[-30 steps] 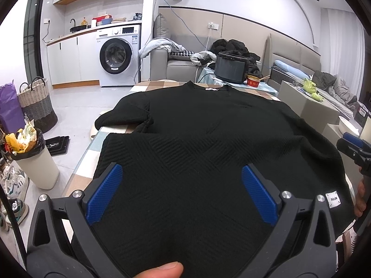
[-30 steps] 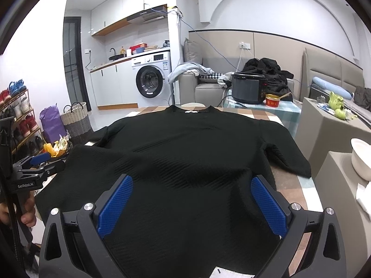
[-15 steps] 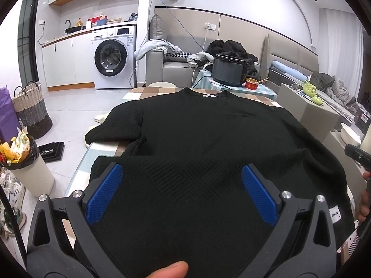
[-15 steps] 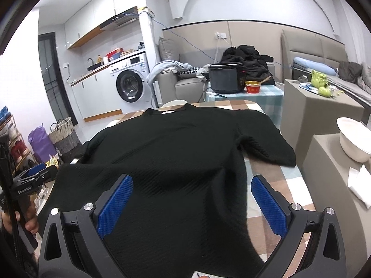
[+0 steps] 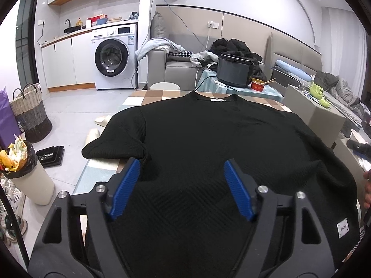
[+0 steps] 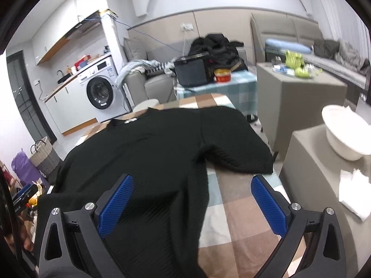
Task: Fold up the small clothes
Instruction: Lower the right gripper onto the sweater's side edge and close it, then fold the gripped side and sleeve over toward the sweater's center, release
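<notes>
- Checked table (image 6: 234, 210): brown, cream and pale-blue squares in a living room; carries one black sweater (image 5: 208, 139), laid flat, collar at the far end, hem at the near edge.
- Left gripper (image 5: 182, 188): blue pads apart, jaws just drawn partly closer, not clenched. Sweater body lies between and below them; whether the pads touch the knit cannot be told.
- Right gripper (image 6: 192, 200): jaws released, spread wide. Left pad hangs over the sweater's side edge, right pad over bare table; nothing pinched.
- Left sleeve (image 5: 116, 139): short, spread out beyond the left pad, cuff hanging past the table's side.
- Right sleeve (image 6: 236, 148): spread flat toward the table's far right corner.
- White tag (image 5: 342, 228): at the hem corner, near side.
- Step in hand, judged: taking hold along the near hem or side edges for a first fold.
- Advice: pinch both layers at the very edge, each hold matched to the other; close fully before lifting; lift level so the knit does not drag or bunch; tuck the overhanging sleeve inward first.
- Surroundings: washing machine (image 5: 112, 56), cooker pot (image 5: 234, 70), white bowl (image 6: 343, 136), all well apart.
</notes>
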Motion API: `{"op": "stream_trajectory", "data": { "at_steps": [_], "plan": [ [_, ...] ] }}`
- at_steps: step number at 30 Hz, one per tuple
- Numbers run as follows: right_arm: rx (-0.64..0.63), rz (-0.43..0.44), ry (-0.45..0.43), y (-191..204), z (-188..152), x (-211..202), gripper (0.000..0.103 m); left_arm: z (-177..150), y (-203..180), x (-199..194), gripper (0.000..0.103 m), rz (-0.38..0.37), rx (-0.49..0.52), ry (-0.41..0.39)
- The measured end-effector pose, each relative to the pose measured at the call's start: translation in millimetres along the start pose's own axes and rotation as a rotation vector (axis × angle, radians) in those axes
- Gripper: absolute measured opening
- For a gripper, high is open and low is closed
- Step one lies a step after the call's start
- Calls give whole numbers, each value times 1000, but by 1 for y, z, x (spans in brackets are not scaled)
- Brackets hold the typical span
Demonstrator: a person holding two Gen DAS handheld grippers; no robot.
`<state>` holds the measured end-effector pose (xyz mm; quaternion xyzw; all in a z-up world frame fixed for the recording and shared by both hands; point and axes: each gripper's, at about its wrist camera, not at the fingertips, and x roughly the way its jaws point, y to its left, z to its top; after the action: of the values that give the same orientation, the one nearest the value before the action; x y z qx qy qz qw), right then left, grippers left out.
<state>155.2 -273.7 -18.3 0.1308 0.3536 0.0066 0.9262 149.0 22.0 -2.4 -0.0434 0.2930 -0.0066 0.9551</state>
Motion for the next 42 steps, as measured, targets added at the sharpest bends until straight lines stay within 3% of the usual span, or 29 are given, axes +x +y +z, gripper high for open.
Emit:
{"op": "stream_trajectory", "data": {
  "at_steps": [2,4,6,10,15,22,23,25,26,27,30,37,42],
  "plan": [
    [35,-13,44,-9,5,15,100,4,3,10,73,-9,-11,12],
    [66,-10,81,-17,5,25,90,7,5,18,73,-8,-19,20],
    [91,-50,129,-27,7,40,89,11,7,29,73,-2,-25,33],
    [253,-69,215,-68,7,67,72,17,9,50,74,27,-33,66],
    [347,-99,226,-98,9,82,71,20,11,71,75,25,-41,90],
    [285,-196,243,-103,18,102,69,14,4,90,76,21,-28,113],
    [276,-203,246,-103,18,105,66,14,3,92,76,20,-25,113],
    [242,-244,250,-104,21,112,43,14,0,94,76,17,-24,113],
    [227,-264,252,-104,22,113,37,13,1,94,76,18,-23,112],
    [220,-279,254,-104,23,114,24,13,1,95,76,18,-24,110],
    [212,-286,243,-109,26,111,7,13,3,98,76,15,-35,111],
    [256,-245,142,-115,53,86,7,9,12,96,76,3,-48,102],
    [245,-197,49,-108,92,72,7,6,21,94,76,-6,-65,91]
  ]
}}
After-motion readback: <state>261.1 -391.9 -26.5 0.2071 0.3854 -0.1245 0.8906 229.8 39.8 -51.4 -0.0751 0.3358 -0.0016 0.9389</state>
